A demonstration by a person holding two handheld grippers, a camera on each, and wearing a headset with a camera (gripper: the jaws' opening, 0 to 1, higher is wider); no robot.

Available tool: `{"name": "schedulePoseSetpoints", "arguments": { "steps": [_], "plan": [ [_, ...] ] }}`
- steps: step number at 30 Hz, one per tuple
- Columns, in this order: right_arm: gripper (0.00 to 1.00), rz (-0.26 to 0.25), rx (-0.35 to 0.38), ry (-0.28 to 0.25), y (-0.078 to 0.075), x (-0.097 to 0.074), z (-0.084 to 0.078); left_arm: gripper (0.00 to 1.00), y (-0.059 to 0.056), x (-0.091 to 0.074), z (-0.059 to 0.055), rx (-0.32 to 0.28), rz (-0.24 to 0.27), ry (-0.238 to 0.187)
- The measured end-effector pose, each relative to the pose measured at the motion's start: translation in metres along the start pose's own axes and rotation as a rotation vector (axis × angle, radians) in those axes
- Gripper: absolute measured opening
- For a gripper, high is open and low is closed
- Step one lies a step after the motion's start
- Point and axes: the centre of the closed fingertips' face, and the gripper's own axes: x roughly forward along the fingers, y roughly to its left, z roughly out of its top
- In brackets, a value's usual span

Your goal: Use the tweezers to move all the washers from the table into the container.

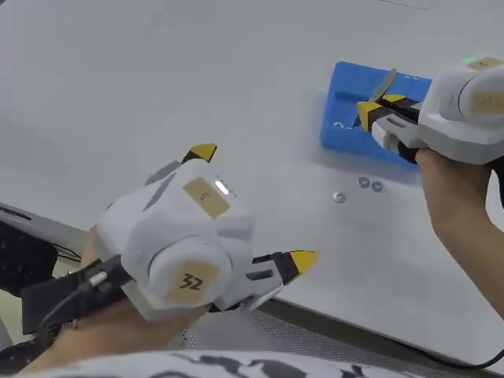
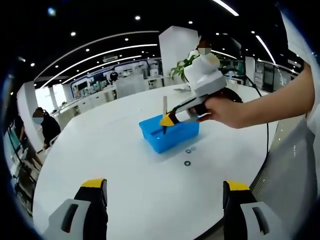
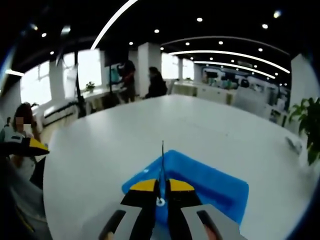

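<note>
My right gripper (image 1: 381,106) is shut on thin metal tweezers (image 1: 385,83) and hovers over the blue container (image 1: 346,138) at the far right. In the right gripper view the tweezers (image 3: 161,162) run forward between the shut jaws, above the container (image 3: 215,190). Three washers (image 1: 363,183) lie on the white table just in front of the container; one small ring (image 1: 339,124) seems to lie inside it. Whether the tweezers hold a washer is hidden. My left gripper (image 1: 252,206) stands open and empty near the front edge. In its own view the container (image 2: 172,137) and the washers (image 2: 187,163) lie ahead of it.
The white table (image 1: 157,79) is round and wide, with bare surface to the left and behind the container. Its front edge (image 1: 331,315) runs close under my left gripper. A black cable (image 1: 47,315) trails from that gripper. People stand far off in the room.
</note>
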Motion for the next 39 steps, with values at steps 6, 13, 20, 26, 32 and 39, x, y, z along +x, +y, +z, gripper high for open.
{"name": "schedulePoseSetpoints", "arguments": {
  "steps": [6,13,20,26,32,39],
  "plan": [
    [0.04,0.025,0.007,-0.041,0.008,-0.021,0.013,0.99,-0.001,0.001,0.0,0.003,-0.003,-0.001],
    [0.03,0.084,0.022,-0.051,0.034,-0.049,0.01,0.99,-0.001,0.0,0.0,0.005,-0.002,-0.004],
    [0.03,0.12,0.004,0.0,0.055,-0.057,-0.017,0.99,-0.001,0.001,0.0,0.006,-0.001,-0.003],
    [0.03,0.129,-0.007,0.064,0.063,-0.052,-0.042,0.99,-0.001,0.0,0.0,0.008,0.001,-0.001],
    [0.03,0.13,-0.003,0.09,0.063,-0.051,-0.054,0.99,0.0,0.001,-0.001,0.004,0.004,0.002],
    [0.04,0.123,0.004,0.096,0.059,-0.048,-0.058,0.99,-0.002,0.0,-0.002,0.012,0.001,0.007]
  ]
}}
